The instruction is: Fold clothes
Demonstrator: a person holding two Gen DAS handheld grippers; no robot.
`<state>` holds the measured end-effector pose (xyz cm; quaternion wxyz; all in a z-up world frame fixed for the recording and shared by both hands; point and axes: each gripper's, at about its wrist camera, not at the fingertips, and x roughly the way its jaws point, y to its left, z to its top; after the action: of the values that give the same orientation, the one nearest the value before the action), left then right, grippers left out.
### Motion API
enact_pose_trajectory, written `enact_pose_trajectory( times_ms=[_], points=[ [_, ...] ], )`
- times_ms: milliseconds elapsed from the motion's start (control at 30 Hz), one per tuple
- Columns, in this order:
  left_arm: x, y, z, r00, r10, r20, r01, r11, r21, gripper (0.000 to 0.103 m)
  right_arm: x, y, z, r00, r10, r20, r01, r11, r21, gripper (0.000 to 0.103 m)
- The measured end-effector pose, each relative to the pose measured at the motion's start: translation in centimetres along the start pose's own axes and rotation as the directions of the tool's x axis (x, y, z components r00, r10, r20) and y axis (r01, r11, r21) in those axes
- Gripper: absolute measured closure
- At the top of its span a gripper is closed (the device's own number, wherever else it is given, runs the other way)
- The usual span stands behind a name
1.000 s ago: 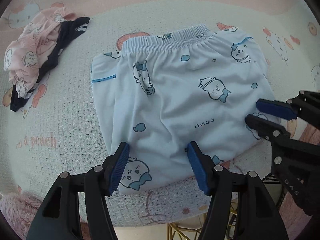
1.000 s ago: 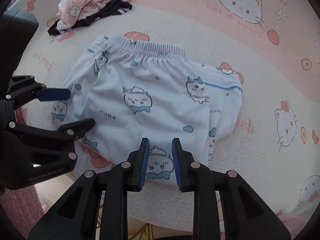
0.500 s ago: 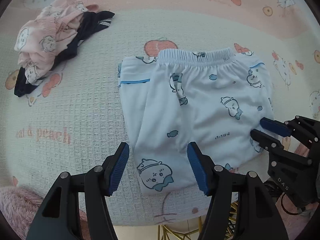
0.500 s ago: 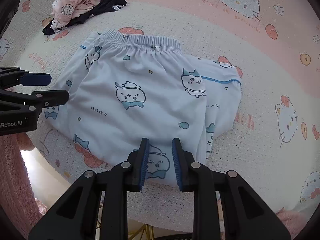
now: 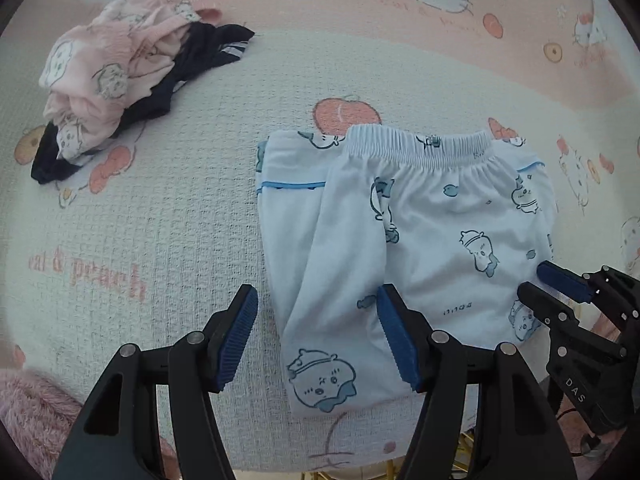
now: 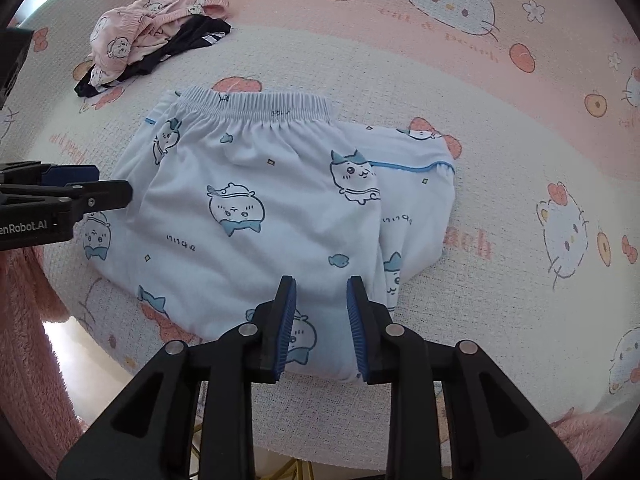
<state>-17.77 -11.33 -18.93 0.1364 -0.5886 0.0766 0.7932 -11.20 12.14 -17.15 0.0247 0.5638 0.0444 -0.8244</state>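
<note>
Light blue pyjama pants [image 5: 404,248] with cartoon prints lie folded on the Hello Kitty cover, waistband at the far side; they also show in the right wrist view [image 6: 260,208]. My left gripper [image 5: 316,336] is open and empty, above the pants' near left edge. My right gripper [image 6: 322,320] is open with a narrower gap, empty, above the pants' near edge. The right gripper shows at the right of the left view [image 5: 560,284]. The left gripper shows at the left of the right view [image 6: 92,184].
A heap of pink [image 5: 104,76] and dark navy clothes [image 5: 192,60] lies at the far left of the cover, also in the right wrist view [image 6: 152,28]. The table's near edge [image 5: 320,464] runs just below the grippers. A fluffy pink fabric [image 6: 28,320] hangs at the left.
Both grippers have drawn back and up from the pants, which look smaller and farther. The left view has shifted left, so the pants sit more to the right. The pants lie unmoved.
</note>
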Motion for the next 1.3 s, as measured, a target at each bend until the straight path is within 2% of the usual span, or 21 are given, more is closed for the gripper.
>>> enact_pose_trajectory(
  times_ms=[167, 300, 400, 500, 567, 767, 900, 1000, 1100, 1167, 1233, 1300],
  points=[
    [0.5, -0.9, -0.2, 0.994, 0.114, -0.005, -0.113, 0.992, 0.056, 0.038, -0.5, -0.6, 0.0, 0.999, -0.021, 0.026, 0.02, 1.0, 0.022, 0.077],
    [0.5, -1.8, -0.5, 0.986, 0.167, 0.022, -0.169, 0.981, 0.098, 0.038, -0.9, -1.0, 0.0, 0.998, -0.037, 0.047, 0.036, 0.999, 0.041, 0.076],
    [0.5, -2.5, -0.7, 0.98, 0.192, 0.042, -0.196, 0.975, 0.102, 0.038, -2.1, -0.2, 0.5, 0.996, 0.001, 0.084, -0.003, 1.0, 0.015, 0.075],
    [0.0, -2.8, -1.0, 0.982, 0.182, 0.05, -0.186, 0.978, 0.095, 0.038, -2.0, 1.5, 0.4, 0.996, 0.028, 0.084, -0.026, 0.999, -0.033, 0.075],
    [-0.1, -2.8, -0.6, 0.983, 0.178, 0.051, -0.182, 0.979, 0.092, 0.038, -0.4, 2.2, 0.7, 0.997, 0.052, 0.055, -0.049, 0.998, -0.047, 0.075],
    [-0.8, -2.6, -1.1, 0.983, 0.176, 0.053, -0.179, 0.98, 0.081, 0.038, 1.5, 2.6, 0.1, 0.999, 0.043, 0.007, -0.043, 0.998, -0.05, 0.075],
    [-2.0, -2.9, -1.3, 0.984, 0.165, 0.063, -0.17, 0.982, 0.087, 0.038, -0.1, 1.2, 0.1, 0.996, 0.039, 0.078, -0.041, 0.999, 0.016, 0.075],
    [-2.4, -3.4, -1.8, 0.991, 0.129, 0.045, -0.132, 0.987, 0.093, 0.038, -0.8, 0.6, 0.2, 0.994, 0.031, 0.103, -0.035, 0.999, 0.028, 0.075],
    [-0.8, -2.6, -2.6, 0.997, 0.067, -0.023, -0.065, 0.996, 0.064, 0.038, 0.3, 0.2, -0.2, 0.998, -0.014, 0.054, 0.014, 1.0, 0.009, 0.075],
    [-0.5, -1.2, -2.8, 0.998, 0.052, -0.045, -0.052, 0.999, 0.004, 0.036, 1.3, -0.3, -0.7, 0.999, -0.051, 0.012, 0.05, 0.999, 0.008, 0.075],
    [-0.4, 0.5, -2.9, 0.997, 0.044, -0.061, -0.048, 0.997, -0.066, 0.036, 1.3, -1.8, -1.2, 0.998, -0.057, 0.018, 0.056, 0.996, 0.067, 0.075],
    [-1.4, 1.7, -2.9, 0.997, 0.068, -0.031, -0.071, 0.993, -0.095, 0.036, 0.6, -3.8, -1.4, 0.999, -0.03, 0.025, 0.026, 0.988, 0.154, 0.075]
  ],
)
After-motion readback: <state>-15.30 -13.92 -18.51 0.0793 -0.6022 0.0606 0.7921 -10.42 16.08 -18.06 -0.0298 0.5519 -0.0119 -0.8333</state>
